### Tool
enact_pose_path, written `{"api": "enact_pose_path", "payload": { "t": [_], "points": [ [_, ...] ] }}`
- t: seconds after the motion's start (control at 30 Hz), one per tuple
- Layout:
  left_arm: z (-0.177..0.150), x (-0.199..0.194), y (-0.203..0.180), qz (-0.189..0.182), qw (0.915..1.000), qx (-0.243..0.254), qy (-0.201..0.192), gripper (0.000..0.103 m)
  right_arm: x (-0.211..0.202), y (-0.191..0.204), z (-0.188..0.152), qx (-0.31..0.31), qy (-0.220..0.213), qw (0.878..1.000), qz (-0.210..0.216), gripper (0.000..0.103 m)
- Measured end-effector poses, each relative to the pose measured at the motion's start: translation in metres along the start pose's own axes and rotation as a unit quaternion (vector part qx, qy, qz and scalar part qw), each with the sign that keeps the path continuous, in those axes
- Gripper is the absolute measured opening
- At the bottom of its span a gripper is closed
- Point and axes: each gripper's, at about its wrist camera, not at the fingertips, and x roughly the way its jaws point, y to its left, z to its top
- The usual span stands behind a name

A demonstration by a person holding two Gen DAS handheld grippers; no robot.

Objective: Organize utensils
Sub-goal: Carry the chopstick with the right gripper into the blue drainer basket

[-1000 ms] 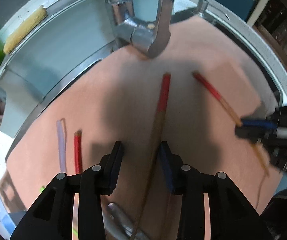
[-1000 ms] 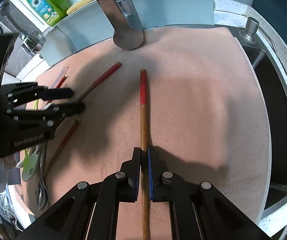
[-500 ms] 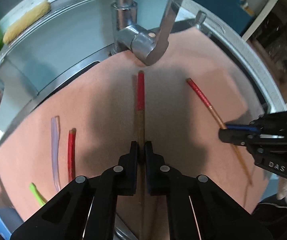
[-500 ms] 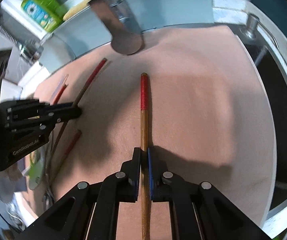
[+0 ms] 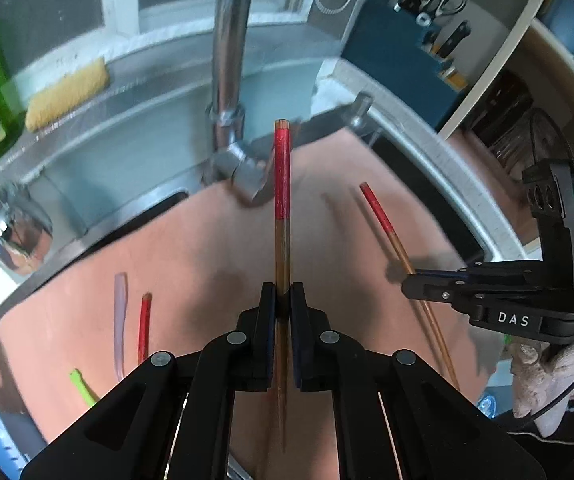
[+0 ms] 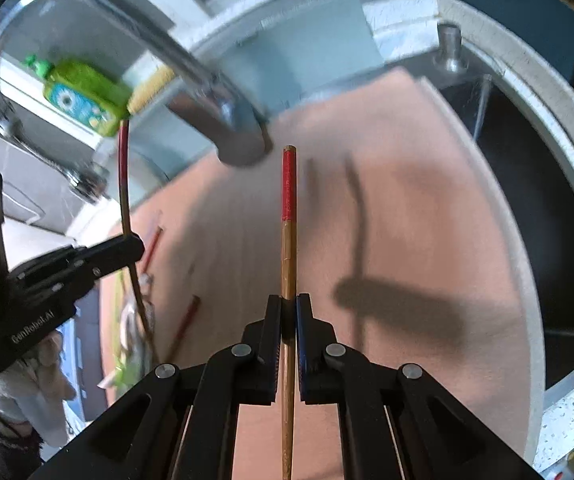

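Chopstick point(image 5: 282, 216) in left gripper point(image 5: 283, 304): red top, brown shaft. Chopstick point(image 6: 288, 240) in right gripper point(image 6: 288, 316): same red over tan. Fingers point(image 6: 272, 320) black, blue pads. Mat point(image 6: 407, 240) salmon pink. Dish-soap bottle point(image 6: 83, 98) green, blue label. Sponge point(image 5: 67, 94) yellow. Faucet point(image 5: 229, 60) silver.

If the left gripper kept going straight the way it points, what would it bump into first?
Probably the faucet: the left gripper, shut on a chopstick, aims the stick's red end beside the spout. Depth is unclear; the pink mat lies below.
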Motion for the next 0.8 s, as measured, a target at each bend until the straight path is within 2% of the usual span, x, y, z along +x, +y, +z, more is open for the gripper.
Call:
{"api": "enact_pose_path", "payload": {
  "t": [0.2, 0.4, 0.6, 0.7, 0.8],
  "points": [
    [-0.003, -0.044, 0.000, 0.009, 0.9992, 0.002, -0.039, 0.005, -0.022, 0.039, 0.013, -0.033, -0.035, 0.999, 0.022, 0.006],
    [-0.029, -0.097, 0.023, 0.034, 0.9967, -0.023, -0.069, 0.005, -0.023, 0.099, 0.008, -0.081, -0.034, 0.994, 0.066, 0.006],
    [-0.086, -0.154, 0.066, 0.079, 0.9904, -0.079, -0.082, 0.005, -0.002, 0.179, -0.013, -0.137, -0.007, 0.984, 0.116, 0.006],
    [-0.121, -0.177, 0.095, 0.105, 0.9843, -0.116, -0.081, 0.005, 0.017, 0.227, -0.031, -0.159, 0.017, 0.977, 0.140, 0.006],
    [-0.154, -0.195, 0.123, 0.115, 0.9772, -0.157, -0.085, 0.005, 0.034, 0.266, -0.047, -0.173, 0.034, 0.971, 0.159, 0.006]
  ]
}}
